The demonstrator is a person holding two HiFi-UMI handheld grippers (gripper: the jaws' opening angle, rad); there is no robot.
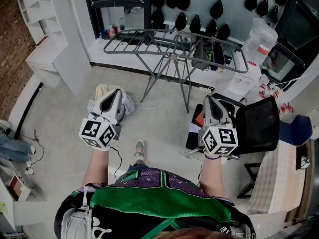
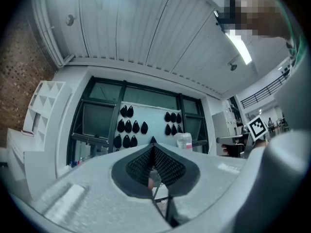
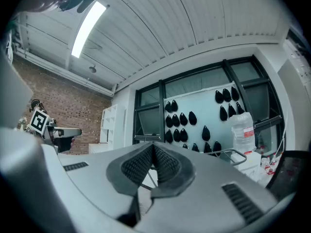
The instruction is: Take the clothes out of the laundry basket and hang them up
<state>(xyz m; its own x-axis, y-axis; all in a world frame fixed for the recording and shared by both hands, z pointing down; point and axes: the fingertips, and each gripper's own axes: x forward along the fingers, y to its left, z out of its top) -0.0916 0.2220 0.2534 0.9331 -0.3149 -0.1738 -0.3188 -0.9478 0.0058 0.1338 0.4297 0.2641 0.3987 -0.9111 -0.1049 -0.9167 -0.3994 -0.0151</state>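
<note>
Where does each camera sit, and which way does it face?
Head view: on the person's head, facing steeply down at the grey metal drying rack; forearms, left gripper and right gripper show.
Left gripper view: on the left gripper, facing along its shut jaws to the window wall.
Right gripper view: the same, from the right gripper.
Shared: all show the large clear plastic water bottle.
</note>
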